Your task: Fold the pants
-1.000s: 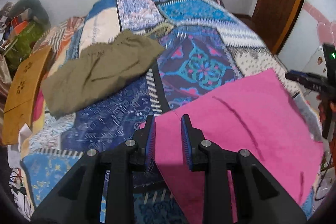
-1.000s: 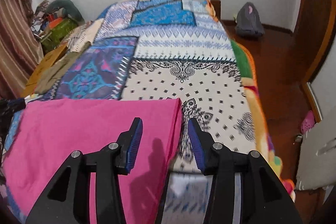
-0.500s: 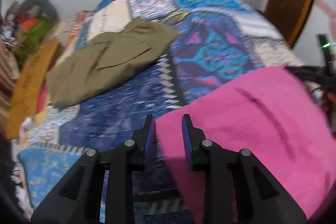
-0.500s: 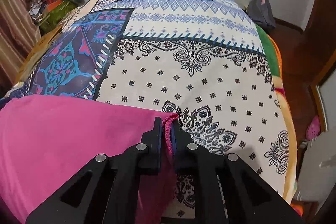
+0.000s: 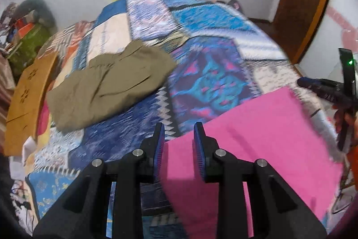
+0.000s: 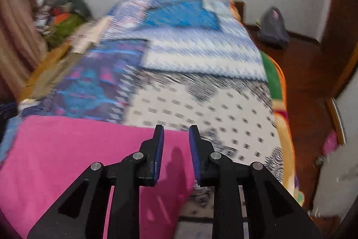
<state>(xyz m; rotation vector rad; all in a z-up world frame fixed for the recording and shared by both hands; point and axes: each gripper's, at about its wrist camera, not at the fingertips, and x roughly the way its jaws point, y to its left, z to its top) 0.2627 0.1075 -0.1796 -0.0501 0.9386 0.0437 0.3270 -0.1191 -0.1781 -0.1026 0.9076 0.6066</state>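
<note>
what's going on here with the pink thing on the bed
A person is working with two handheld grippers over pink pants spread flat on a patchwork bedspread. The left gripper and right gripper are both open, each over a near corner, gripping nothing. Folded olive pants lie farther back on the left.

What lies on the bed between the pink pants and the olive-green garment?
Only bare patchwork bedspread separates the pink pants from the olive-green garment, as the left wrist view shows.

Pants (image 5: pixel 257 138) on bed (image 5: pixel 201 21) near edge; second garment (image 5: pixel 107 84) farther, left.
</note>
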